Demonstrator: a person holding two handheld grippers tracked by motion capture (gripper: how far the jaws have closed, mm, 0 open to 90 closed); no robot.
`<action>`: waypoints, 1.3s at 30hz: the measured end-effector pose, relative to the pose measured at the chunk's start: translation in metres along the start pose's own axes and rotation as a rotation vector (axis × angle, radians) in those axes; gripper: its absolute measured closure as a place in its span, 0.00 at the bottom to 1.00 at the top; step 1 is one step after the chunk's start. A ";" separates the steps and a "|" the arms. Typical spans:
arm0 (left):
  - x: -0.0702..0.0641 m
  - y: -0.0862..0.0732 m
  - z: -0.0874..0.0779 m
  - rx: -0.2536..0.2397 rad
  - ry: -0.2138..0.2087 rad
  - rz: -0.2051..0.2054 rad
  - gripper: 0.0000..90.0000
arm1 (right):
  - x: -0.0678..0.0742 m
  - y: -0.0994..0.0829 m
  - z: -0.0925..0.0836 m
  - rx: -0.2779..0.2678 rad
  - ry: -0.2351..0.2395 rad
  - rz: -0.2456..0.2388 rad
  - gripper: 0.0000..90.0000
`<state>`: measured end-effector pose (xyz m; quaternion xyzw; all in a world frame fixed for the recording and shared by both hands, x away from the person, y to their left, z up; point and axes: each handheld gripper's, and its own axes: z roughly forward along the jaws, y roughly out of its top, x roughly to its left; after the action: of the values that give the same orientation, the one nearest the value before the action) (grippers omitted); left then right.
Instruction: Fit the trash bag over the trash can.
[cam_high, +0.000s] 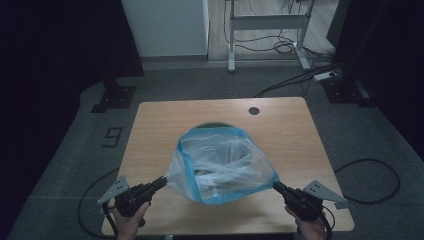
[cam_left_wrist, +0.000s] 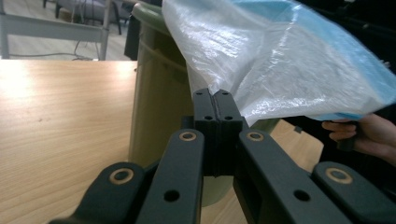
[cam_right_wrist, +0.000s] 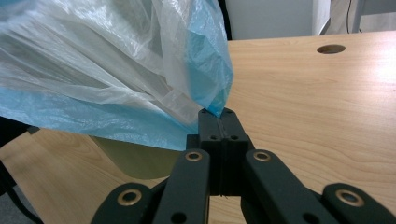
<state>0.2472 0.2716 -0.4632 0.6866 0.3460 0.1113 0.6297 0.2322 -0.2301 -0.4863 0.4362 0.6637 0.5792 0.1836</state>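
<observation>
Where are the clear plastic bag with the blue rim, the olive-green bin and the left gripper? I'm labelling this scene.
clear plastic bag with blue rim (cam_high: 220, 160), high view, crumpled middle.
olive-green bin (cam_left_wrist: 159, 107), left gripper view, side wall.
left gripper (cam_left_wrist: 215, 105), left gripper view, closed tips.

The light wooden desk (cam_high: 280, 130) carries 1 olive-green bin (cam_left_wrist: 159, 107), standing upright between the 2 tongs and just beyond their tips. A round cable hole (cam_high: 254, 110) sits in the desk well beyond the right tongs (cam_high: 276, 185).

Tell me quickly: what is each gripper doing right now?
Left gripper: shut on the edge of the clear plastic bag with a blue rim.
Right gripper: shut on the opposite edge of the same bag.
</observation>
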 end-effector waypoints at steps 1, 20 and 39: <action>0.000 0.001 0.002 0.011 0.012 0.002 0.99 | 0.000 -0.001 0.002 0.006 -0.002 -0.004 0.99; -0.013 0.039 0.016 0.037 0.130 0.002 0.65 | 0.005 0.004 0.016 0.024 -0.051 -0.053 0.99; -0.059 0.092 0.035 0.067 0.128 0.079 0.28 | 0.009 0.011 0.011 -0.001 -0.072 -0.083 0.99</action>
<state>0.2550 0.2108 -0.3665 0.7119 0.3616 0.1681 0.5781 0.2399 -0.2169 -0.4768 0.4287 0.6741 0.5551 0.2316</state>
